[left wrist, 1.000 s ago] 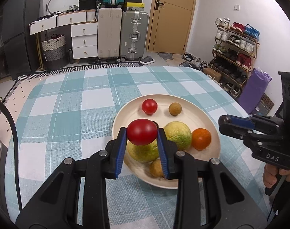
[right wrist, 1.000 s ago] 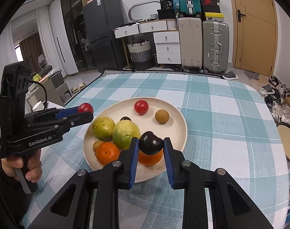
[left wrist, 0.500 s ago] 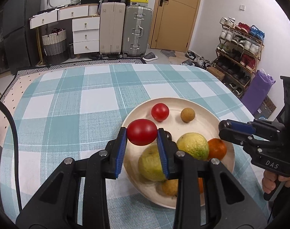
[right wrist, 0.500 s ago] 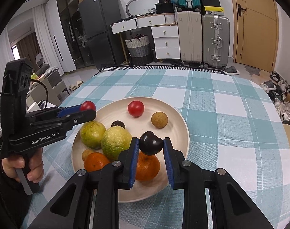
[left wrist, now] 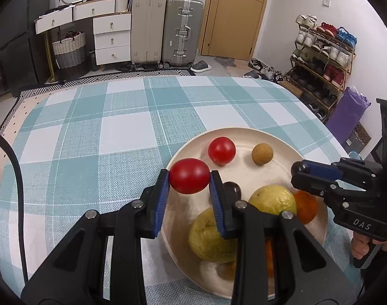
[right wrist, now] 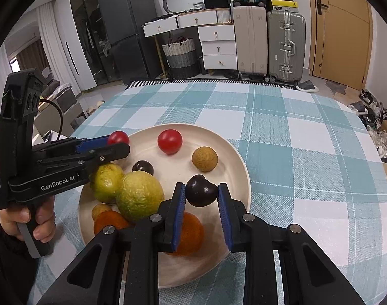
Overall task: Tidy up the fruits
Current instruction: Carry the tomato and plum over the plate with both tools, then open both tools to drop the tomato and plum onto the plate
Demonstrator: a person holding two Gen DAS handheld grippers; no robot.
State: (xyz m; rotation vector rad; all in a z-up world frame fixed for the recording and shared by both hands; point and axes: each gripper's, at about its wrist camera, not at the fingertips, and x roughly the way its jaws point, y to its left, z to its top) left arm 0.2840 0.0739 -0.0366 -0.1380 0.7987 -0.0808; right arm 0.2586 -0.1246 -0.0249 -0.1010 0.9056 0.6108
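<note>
Over the plate's left rim, the left gripper clamps a red tomato, long axis crosswise between the pads; bare cloth lies just left. Rightward, above the plate's near side, the right gripper pinches a dark plum, notch upward.

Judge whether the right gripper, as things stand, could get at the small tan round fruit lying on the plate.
Probably not yet: the right gripper is shut on a dark plum. The tan fruit lies just ahead on the plate, with nothing between them.
</note>
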